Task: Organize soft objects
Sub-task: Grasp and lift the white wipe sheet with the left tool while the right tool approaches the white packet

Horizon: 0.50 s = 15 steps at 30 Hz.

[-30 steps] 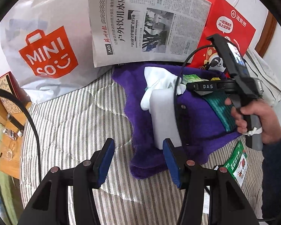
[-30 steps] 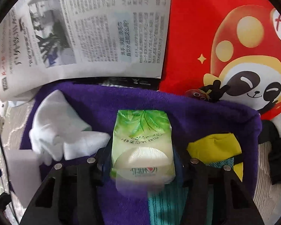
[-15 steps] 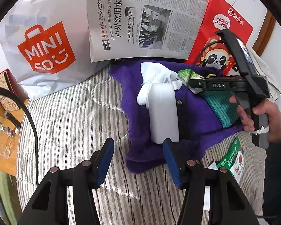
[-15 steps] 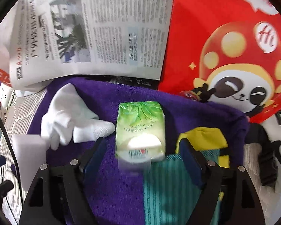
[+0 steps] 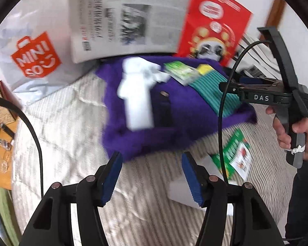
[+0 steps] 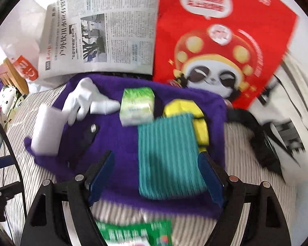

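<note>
A purple towel (image 5: 174,110) (image 6: 117,143) lies on the striped bedding. On it rest a white sponge block (image 5: 137,106) (image 6: 47,129), a white glove (image 6: 86,100), a green tissue pack (image 5: 180,71) (image 6: 136,106), a teal striped cloth (image 6: 166,155) and a yellow item (image 6: 186,108). My left gripper (image 5: 152,176) hovers at the towel's near edge, its jaws opening with nothing between them. My right gripper (image 6: 157,176) stands open above the teal cloth, holding nothing.
A newspaper (image 5: 129,20), a red panda bag (image 6: 225,41) and a white MINISO bag (image 5: 35,55) stand behind the towel. A green packet (image 5: 236,155) and a white box (image 5: 184,188) lie on the bedding (image 5: 61,133) nearby. A black strap (image 6: 262,143) lies at right.
The right gripper opened, let go of the green tissue pack onto the towel and pulled back and up. The left gripper drew back from the white sponge and its jaws widened.
</note>
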{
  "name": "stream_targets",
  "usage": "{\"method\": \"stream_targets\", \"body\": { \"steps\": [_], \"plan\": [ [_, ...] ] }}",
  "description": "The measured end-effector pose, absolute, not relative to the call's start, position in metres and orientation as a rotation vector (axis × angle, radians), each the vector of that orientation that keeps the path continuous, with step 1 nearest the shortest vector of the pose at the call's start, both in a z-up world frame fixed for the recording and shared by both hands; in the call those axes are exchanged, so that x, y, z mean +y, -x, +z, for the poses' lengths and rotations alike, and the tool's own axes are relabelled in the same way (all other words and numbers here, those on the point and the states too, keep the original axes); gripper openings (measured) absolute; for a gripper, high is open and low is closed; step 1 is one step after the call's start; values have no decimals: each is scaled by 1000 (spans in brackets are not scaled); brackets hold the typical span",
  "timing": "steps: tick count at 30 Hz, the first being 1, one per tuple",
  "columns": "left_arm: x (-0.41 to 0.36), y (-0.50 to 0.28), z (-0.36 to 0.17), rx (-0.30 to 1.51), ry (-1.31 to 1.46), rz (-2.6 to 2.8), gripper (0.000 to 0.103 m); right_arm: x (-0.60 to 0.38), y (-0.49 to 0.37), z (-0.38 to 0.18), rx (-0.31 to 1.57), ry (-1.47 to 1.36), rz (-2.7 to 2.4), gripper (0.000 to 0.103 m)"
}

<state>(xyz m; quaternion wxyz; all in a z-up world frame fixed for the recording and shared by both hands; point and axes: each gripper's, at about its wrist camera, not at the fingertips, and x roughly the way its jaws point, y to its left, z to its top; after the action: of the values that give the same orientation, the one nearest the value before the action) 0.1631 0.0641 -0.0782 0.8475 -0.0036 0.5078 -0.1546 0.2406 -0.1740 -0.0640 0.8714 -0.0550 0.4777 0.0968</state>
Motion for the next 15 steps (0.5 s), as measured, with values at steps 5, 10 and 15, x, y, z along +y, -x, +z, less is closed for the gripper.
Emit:
{"method": "stream_targets", "body": {
  "steps": [5, 10, 15],
  "plan": [
    [39, -140, -98, 1074, 7, -431, 78, -205, -187, -62, 994, 88, 153, 82],
    [29, -126, -122, 1111, 19, -505, 78, -227, -146, -73, 993, 78, 119, 82],
    [8, -114, -134, 1112, -36, -564, 85, -254, -118, -90, 1021, 26, 68, 82]
  ]
}}
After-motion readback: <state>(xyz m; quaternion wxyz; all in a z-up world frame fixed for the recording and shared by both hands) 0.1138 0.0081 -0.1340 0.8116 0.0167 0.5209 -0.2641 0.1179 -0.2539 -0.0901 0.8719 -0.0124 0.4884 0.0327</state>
